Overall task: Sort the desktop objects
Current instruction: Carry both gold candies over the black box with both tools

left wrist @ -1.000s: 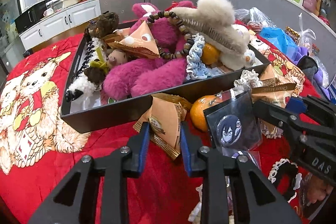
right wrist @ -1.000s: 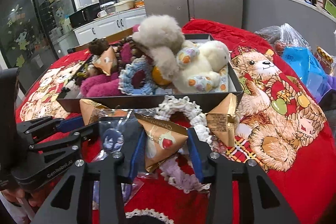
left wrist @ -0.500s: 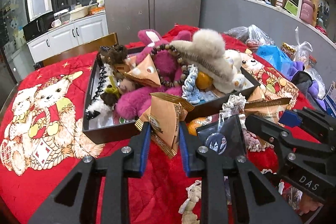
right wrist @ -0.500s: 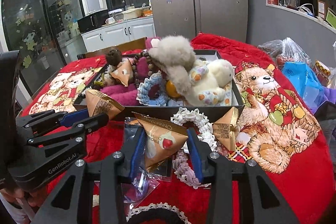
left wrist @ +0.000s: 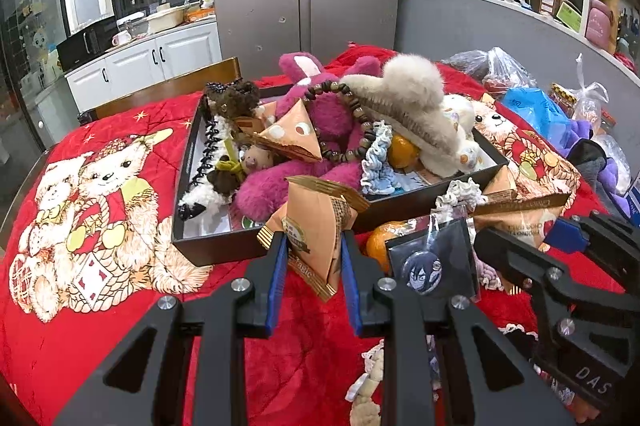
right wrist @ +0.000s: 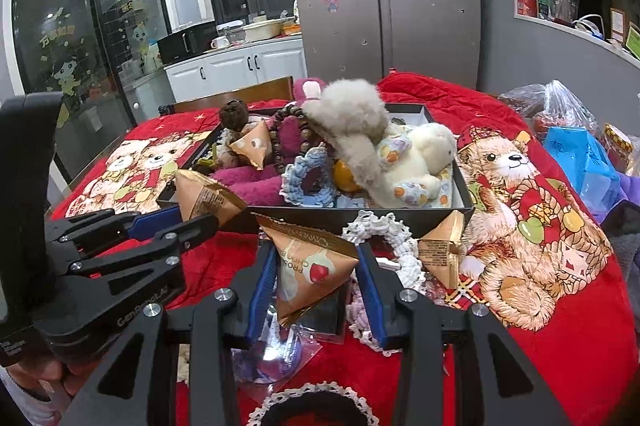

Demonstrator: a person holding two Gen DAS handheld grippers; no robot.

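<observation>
My left gripper [left wrist: 314,266] is shut on an orange triangular snack packet [left wrist: 316,226], held above the red cloth just in front of the black box [left wrist: 224,250]. My right gripper [right wrist: 318,266] is shut on a second triangular packet [right wrist: 316,262] with a strawberry print, also raised in front of the box [right wrist: 360,216]. The two grippers hang side by side: the right gripper [left wrist: 524,230] shows at the right of the left wrist view, the left gripper [right wrist: 192,216] at the left of the right wrist view. The box is piled with a pink plush [left wrist: 320,114], a fluffy hair claw [left wrist: 404,94] and a bead bracelet [left wrist: 360,114].
On the cloth before the box lie a tangerine [left wrist: 378,242], a bagged badge [left wrist: 428,262], a white scrunchie [right wrist: 384,230] and another triangular packet [right wrist: 444,250]. Plastic bags [left wrist: 536,110] crowd the table's right side. A wooden chair back [left wrist: 168,90] stands behind the box.
Both grippers have risen a little with their packets still held, so the box now sits lower and farther off in both views.
</observation>
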